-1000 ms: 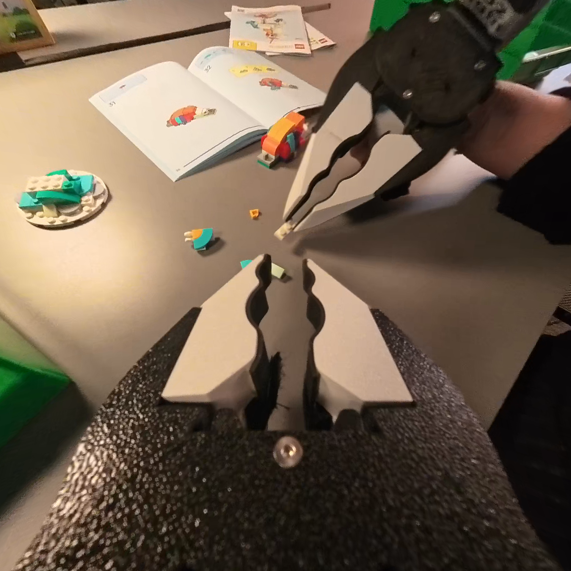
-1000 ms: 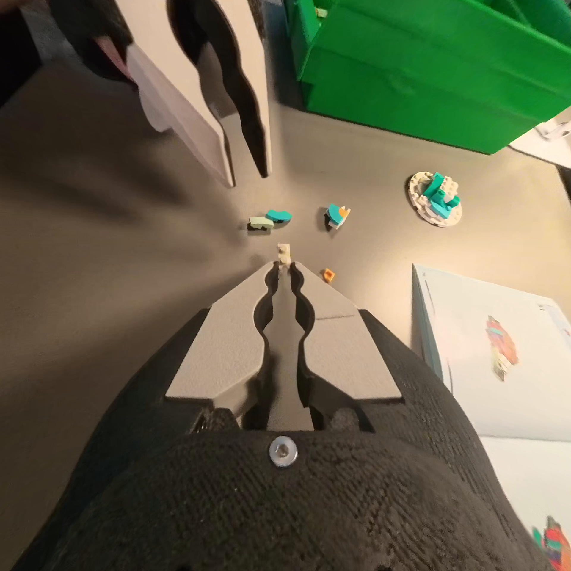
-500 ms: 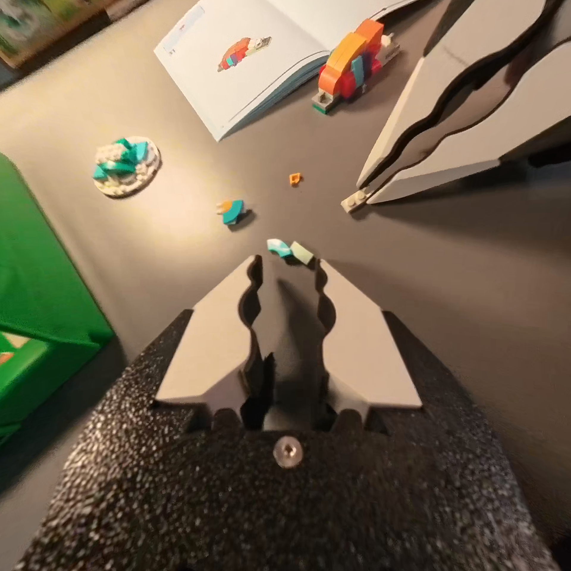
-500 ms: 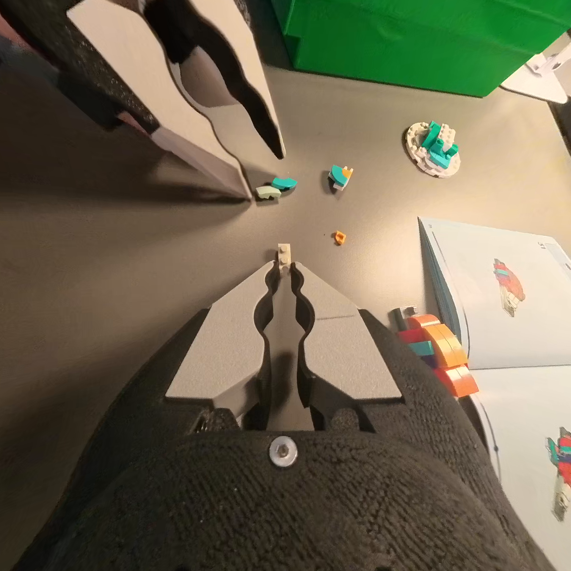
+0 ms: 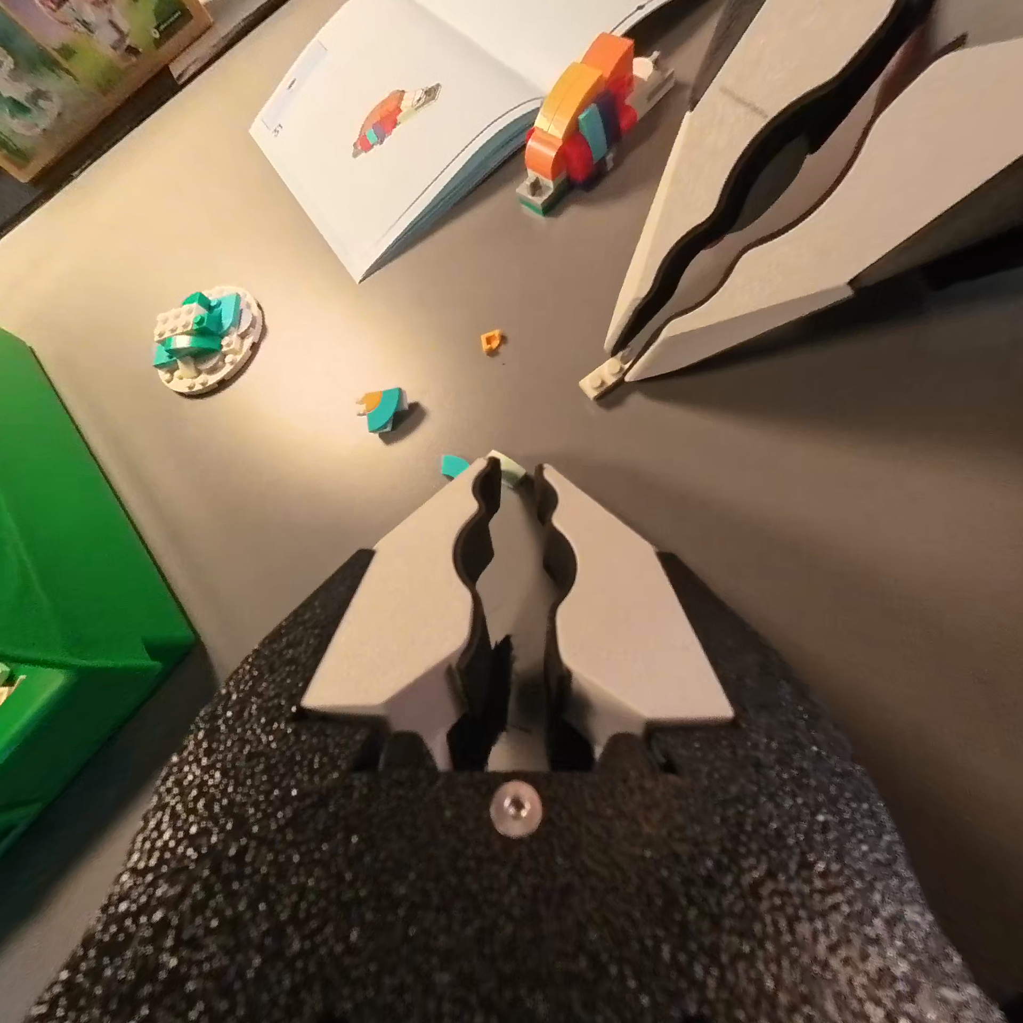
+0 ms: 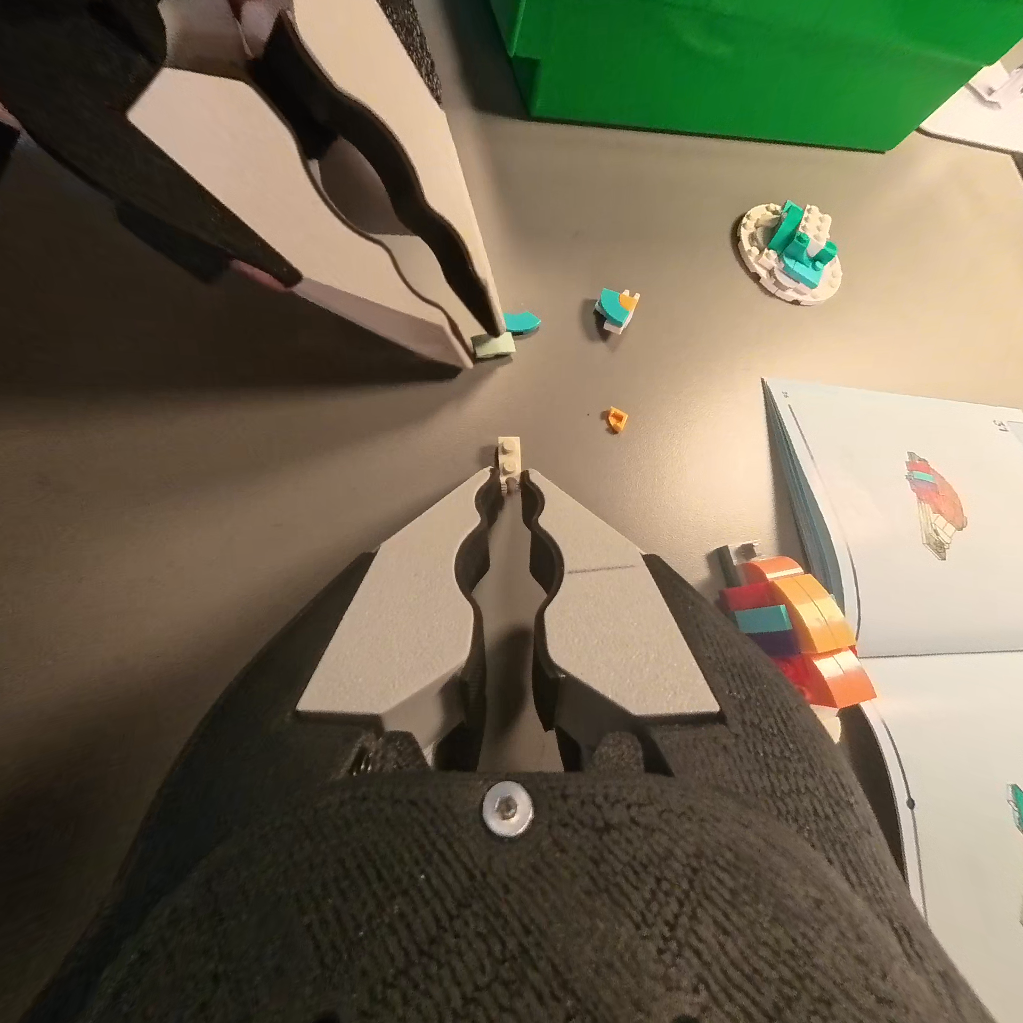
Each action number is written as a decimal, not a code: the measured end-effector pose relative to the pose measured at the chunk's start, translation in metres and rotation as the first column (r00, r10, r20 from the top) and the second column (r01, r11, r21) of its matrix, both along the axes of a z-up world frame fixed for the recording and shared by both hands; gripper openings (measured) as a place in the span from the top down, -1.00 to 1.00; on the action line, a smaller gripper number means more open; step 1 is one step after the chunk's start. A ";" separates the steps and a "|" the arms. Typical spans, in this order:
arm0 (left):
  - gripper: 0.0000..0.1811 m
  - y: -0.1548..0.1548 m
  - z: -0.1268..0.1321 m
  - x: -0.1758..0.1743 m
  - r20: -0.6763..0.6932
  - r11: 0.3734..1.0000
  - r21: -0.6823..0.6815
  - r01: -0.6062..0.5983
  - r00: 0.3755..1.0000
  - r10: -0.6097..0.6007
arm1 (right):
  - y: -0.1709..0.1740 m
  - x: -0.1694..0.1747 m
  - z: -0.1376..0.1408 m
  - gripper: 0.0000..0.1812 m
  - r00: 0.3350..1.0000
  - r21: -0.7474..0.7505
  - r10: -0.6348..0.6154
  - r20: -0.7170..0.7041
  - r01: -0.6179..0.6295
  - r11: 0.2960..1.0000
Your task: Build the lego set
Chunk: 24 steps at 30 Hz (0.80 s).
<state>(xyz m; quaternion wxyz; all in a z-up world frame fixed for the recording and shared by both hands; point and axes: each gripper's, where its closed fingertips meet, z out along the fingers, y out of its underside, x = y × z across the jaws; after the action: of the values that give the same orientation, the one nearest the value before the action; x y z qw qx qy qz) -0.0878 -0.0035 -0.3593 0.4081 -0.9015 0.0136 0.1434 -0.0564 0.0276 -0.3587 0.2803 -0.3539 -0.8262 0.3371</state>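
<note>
A small tan plate [image 6: 508,453] sits pinched by one end between the tips of the right tool [image 6: 507,479], its free end jutting forward just above the grey table [image 6: 166,498]. Across from it, the left tool [image 5: 513,470] rests tips-down on the table, its jaws narrowly parted around a pale green curved piece [image 5: 511,474]; whether the fingers press it is hard to tell. A teal curved piece [image 5: 454,464] lies touching or just beside the green one, outside the left tool's tips. Farther out lie a small teal, orange and white sub-assembly [image 5: 383,409] and a tiny orange piece [image 5: 491,341], well apart from each other. A round white base [image 5: 206,343] topped with teal and white bricks stands near a green bin [image 5: 66,526] at the table's left edge. Beside the right tool, an orange, red and teal model [image 6: 797,625] rests against the lower edge of an open instruction booklet [image 6: 908,526], whose page carries a drawing of a similar build. A picture box [image 5: 66,77] stands at the far corner in the left wrist view.
</note>
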 end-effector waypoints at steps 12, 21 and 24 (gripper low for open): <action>1.00 0.002 0.011 -0.001 0.069 0.998 0.058 0.040 0.997 -0.044 | -0.002 0.001 0.005 0.93 0.999 0.000 0.032 -0.044 -0.032 0.999; 1.00 0.007 0.031 0.017 0.657 0.982 0.178 0.062 0.736 -0.166 | -0.006 0.005 0.025 0.94 0.959 0.091 0.153 -0.239 -0.135 0.987; 1.00 0.008 0.025 0.023 0.756 0.987 0.129 0.097 0.635 -0.161 | -0.005 0.007 0.030 0.94 0.945 0.132 0.176 -0.276 -0.144 0.981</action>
<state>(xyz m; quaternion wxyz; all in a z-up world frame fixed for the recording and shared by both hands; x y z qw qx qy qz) -0.0645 0.0041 -0.3345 0.4192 -0.8581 -0.1008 -0.2788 -0.0494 0.0231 -0.3291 0.3875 -0.2173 -0.8203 0.3602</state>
